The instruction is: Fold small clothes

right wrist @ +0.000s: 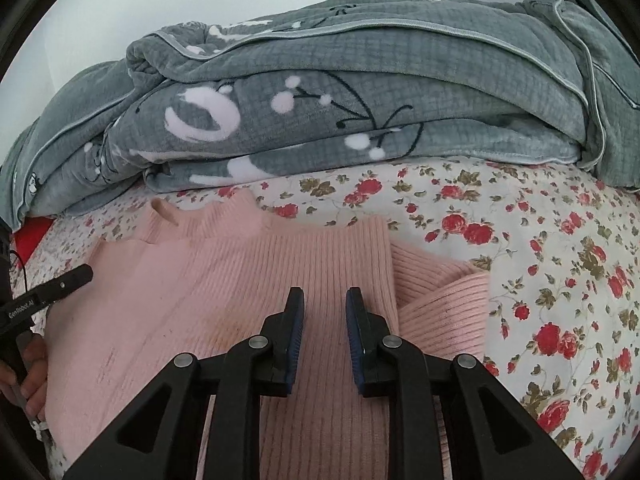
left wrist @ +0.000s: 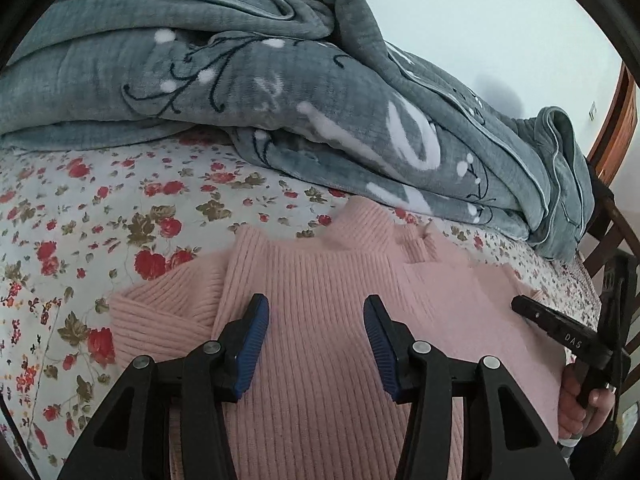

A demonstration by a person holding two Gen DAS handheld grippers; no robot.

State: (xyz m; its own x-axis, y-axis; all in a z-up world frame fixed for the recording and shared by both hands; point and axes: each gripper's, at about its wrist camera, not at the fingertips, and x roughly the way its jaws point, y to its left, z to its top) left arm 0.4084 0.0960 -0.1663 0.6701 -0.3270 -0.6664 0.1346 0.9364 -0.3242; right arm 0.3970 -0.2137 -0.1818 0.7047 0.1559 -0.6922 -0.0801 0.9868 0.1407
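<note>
A pink ribbed sweater (left wrist: 320, 280) lies flat on the flowered bed sheet (left wrist: 80, 216), collar toward the grey blanket. One sleeve is folded across at its side (left wrist: 160, 320). My left gripper (left wrist: 316, 308) is open and empty, hovering over the sweater's body. The right gripper's black tip (left wrist: 560, 328) shows at the sweater's right edge. In the right wrist view the sweater (right wrist: 240, 280) lies below my right gripper (right wrist: 324, 300), which is open with a narrow gap and holds nothing. A folded sleeve (right wrist: 444, 304) lies at its right. The left gripper's tip (right wrist: 60, 284) shows at the left.
A bulky grey blanket (left wrist: 280, 92) with white and black pattern is piled along the far side of the bed (right wrist: 360, 92). Flowered sheet (right wrist: 540, 260) lies open beside the sweater. A wooden chair frame (left wrist: 616, 240) stands at the bed's right edge.
</note>
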